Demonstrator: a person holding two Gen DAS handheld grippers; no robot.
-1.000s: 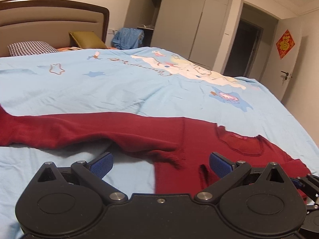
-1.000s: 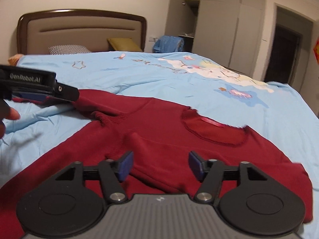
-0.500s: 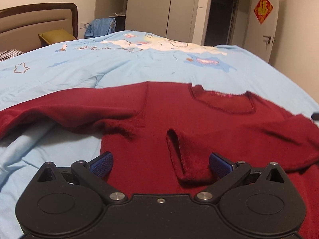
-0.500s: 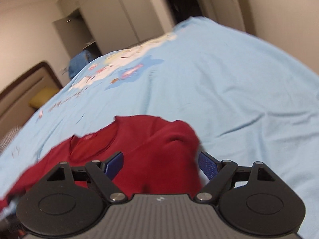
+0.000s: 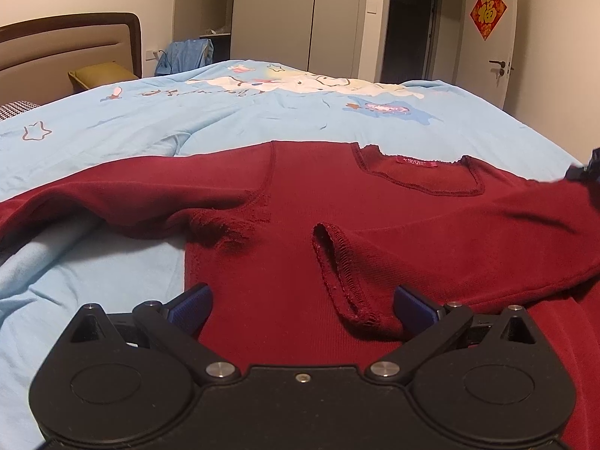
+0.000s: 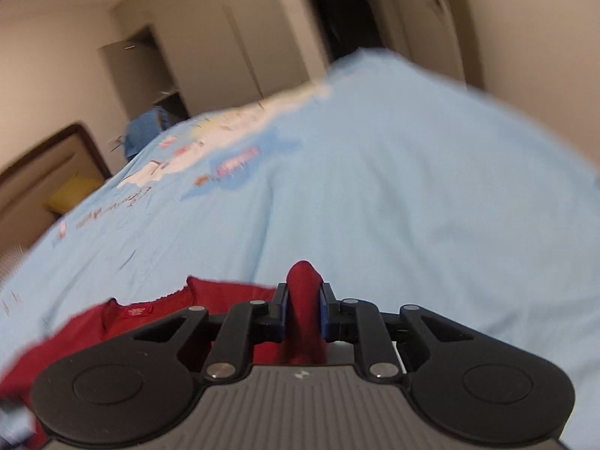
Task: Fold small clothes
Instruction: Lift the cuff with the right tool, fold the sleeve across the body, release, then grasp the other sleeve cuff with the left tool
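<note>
One dark red knitted long-sleeved top (image 5: 300, 202) lies face up on the pale blue printed bedspread (image 5: 225, 120), neckline and pink label away from the cameras; one sleeve stretches out flat to the left, the other is folded across the chest with its cuff (image 5: 337, 273) lying between the left gripper's blue pads. That left gripper (image 5: 300, 302) hovers low over the body of the top, spread wide and holding nothing; the right gripper (image 6: 303, 311) is pinched tight on a bunched fold of the red cloth at the top's right side, the view blurred.

Judging from this, the risk is drag: a pull on that pinched fold could slide the whole top over the smooth cover and tug the folded sleeve askew, since nothing pins the body; a thick bunch could also slip from the pads.

Beyond the bed stand a padded headboard (image 5: 67, 45), a mustard cushion (image 5: 99, 75), grey wardrobes (image 5: 273, 11) and a white door (image 5: 510, 37).
</note>
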